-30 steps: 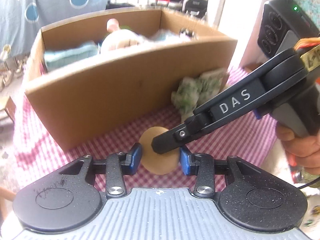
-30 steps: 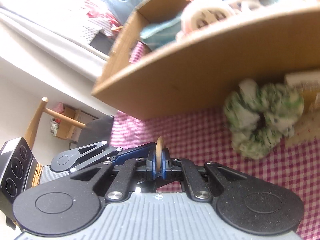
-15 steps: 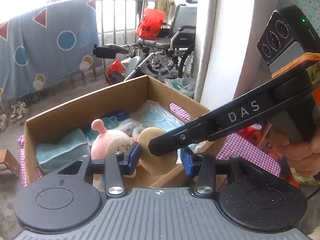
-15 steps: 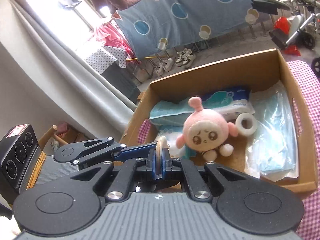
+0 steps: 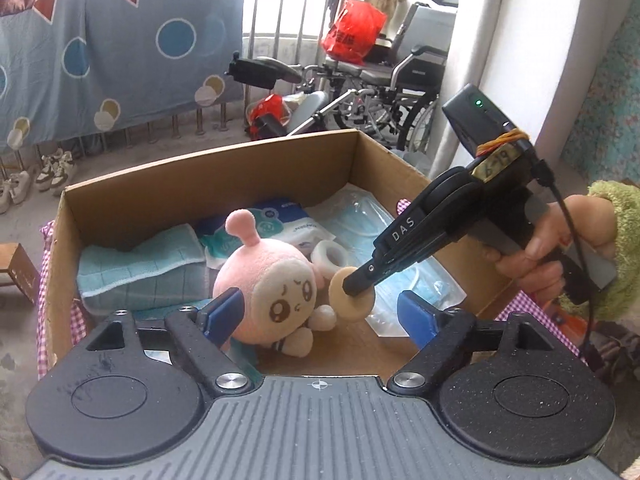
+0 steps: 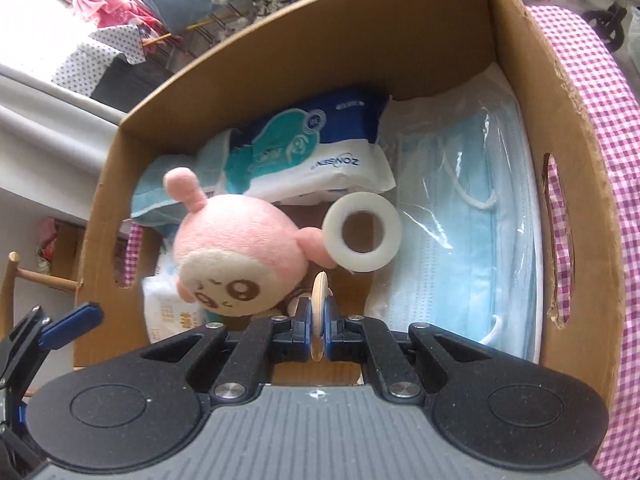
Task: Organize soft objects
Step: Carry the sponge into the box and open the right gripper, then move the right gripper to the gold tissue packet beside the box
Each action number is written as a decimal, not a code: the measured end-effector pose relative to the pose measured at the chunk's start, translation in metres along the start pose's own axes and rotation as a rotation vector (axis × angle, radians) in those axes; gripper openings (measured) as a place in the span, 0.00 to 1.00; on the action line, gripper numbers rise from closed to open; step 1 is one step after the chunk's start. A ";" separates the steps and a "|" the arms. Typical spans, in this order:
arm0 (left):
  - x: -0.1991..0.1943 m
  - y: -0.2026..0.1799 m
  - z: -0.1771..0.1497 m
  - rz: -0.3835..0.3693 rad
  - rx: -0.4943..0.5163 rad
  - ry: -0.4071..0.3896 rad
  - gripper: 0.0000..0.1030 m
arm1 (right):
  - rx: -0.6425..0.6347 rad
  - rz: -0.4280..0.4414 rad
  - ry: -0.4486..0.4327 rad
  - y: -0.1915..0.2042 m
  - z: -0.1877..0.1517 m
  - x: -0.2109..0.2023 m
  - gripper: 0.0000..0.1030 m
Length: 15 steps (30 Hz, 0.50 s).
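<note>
My right gripper [image 6: 319,330] is shut on a thin tan round pad [image 6: 319,312], held edge-on over the open cardboard box [image 6: 576,168]. In the left wrist view the same pad [image 5: 352,294] hangs from the right gripper [image 5: 358,284] above the box [image 5: 208,172]. My left gripper [image 5: 320,314] is open and empty at the box's near wall. Inside lie a pink plush doll [image 5: 266,276] [image 6: 236,260], a white tape roll [image 6: 362,236], a tissue pack [image 6: 320,144], a bag of blue masks [image 6: 472,216] and a teal folded cloth [image 5: 140,268].
The box stands on a pink checked tablecloth [image 6: 600,92]. Beyond it in the left wrist view are a wheelchair [image 5: 384,84], a red bag [image 5: 352,32], a hanging blue patterned sheet [image 5: 112,52] and shoes [image 5: 36,176] on the floor.
Both grippers rose from the table in front of the box to above it. The left gripper's jaws opened wide off the pad; the right gripper carried the pad over the box.
</note>
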State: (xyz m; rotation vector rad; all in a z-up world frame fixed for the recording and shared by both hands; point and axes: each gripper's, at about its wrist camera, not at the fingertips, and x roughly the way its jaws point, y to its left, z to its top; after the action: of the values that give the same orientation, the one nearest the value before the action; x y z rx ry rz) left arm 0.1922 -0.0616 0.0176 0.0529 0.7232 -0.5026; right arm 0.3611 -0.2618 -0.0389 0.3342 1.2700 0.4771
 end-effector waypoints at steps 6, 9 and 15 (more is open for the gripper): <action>-0.007 0.008 -0.005 -0.008 -0.026 -0.003 0.90 | -0.061 -0.165 0.025 0.006 0.002 0.008 0.15; -0.014 0.010 -0.007 -0.018 -0.047 -0.018 0.91 | -0.098 -0.224 0.005 0.015 0.000 0.007 0.30; -0.039 0.006 -0.014 0.006 -0.057 -0.039 0.94 | -0.141 -0.220 -0.140 0.037 -0.020 -0.029 0.43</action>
State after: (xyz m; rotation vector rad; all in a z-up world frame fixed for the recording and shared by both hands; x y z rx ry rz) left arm 0.1617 -0.0366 0.0316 -0.0076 0.6991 -0.4757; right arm 0.3295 -0.2453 -0.0018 0.1050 1.1154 0.3468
